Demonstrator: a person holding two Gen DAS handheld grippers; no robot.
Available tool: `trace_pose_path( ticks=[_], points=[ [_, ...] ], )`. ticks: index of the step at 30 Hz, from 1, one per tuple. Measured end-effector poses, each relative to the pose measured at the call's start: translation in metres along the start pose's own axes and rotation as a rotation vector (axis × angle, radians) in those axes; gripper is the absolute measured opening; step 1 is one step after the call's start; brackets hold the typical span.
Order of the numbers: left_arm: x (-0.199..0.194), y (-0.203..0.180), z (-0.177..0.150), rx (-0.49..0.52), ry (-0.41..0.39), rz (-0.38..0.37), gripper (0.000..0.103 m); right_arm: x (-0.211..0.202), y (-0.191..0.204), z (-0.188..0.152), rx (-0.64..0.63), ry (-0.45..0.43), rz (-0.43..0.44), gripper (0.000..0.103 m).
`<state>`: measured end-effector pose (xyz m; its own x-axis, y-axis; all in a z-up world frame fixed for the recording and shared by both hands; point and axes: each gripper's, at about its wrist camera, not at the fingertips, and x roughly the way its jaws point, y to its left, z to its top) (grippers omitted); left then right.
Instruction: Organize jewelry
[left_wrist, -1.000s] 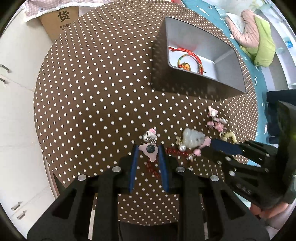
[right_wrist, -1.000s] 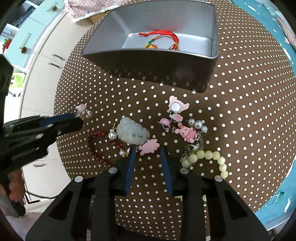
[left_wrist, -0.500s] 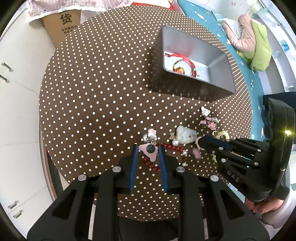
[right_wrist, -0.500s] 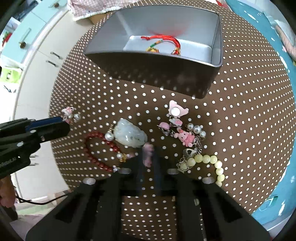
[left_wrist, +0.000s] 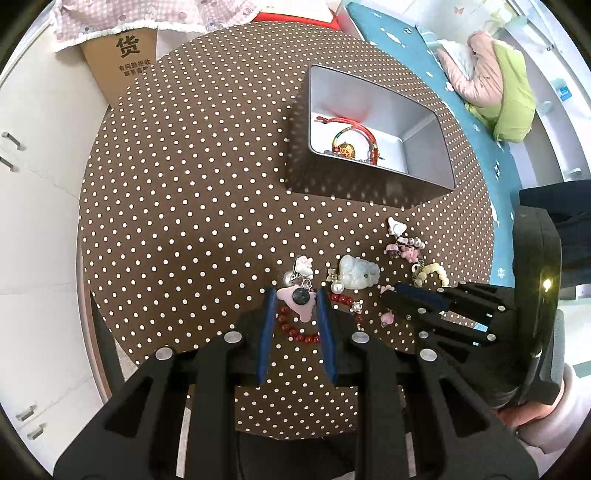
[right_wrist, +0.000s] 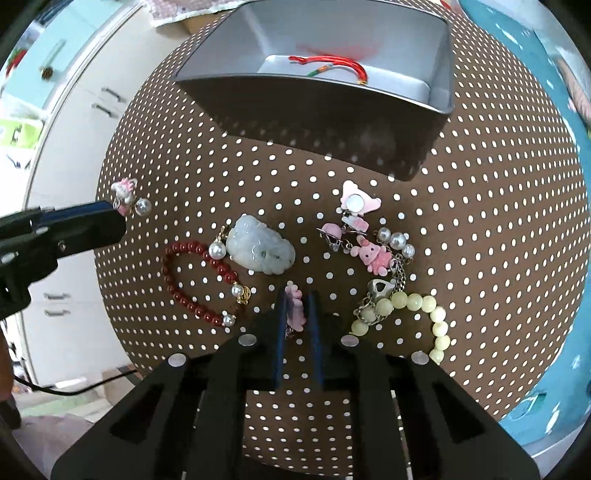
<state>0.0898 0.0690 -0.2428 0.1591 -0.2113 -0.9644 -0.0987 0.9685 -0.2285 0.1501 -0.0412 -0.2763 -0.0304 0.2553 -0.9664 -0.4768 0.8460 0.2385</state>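
Jewelry lies scattered on a round brown table with white dots, just in front of a grey metal box. The open-topped box holds a red cord bracelet with a gold charm. On the cloth, the pale jade pendant lies with its long axis running left to right, touching the dark red bead bracelet on its left. To the right, the cream bead bracelet curves beside a pink bunny charm.

The left gripper is clamped on a pink bear charm, lifted above the red beads. The right gripper has just been closing and pinches a small pink charm standing upright between its blue pads.
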Motion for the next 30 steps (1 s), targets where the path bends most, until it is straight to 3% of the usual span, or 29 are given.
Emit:
trace_pose_path(
  ticks=[5,12,30],
  points=[
    [0.003,-0.001,0.001,-0.001,0.000,0.002,0.022,0.002,0.013,-0.013,-0.054,-0.011,-0.045,0.008],
    [-0.008,-0.004,0.008,0.006,-0.033,-0.014,0.022,-0.013,-0.008,-0.011,0.056,-0.023,0.025,0.008],
    [-0.043,-0.048,0.085,0.137,-0.171,-0.058,0.022,-0.125,-0.044,0.055,0.097,-0.302,0.099,0.008]
  ],
)
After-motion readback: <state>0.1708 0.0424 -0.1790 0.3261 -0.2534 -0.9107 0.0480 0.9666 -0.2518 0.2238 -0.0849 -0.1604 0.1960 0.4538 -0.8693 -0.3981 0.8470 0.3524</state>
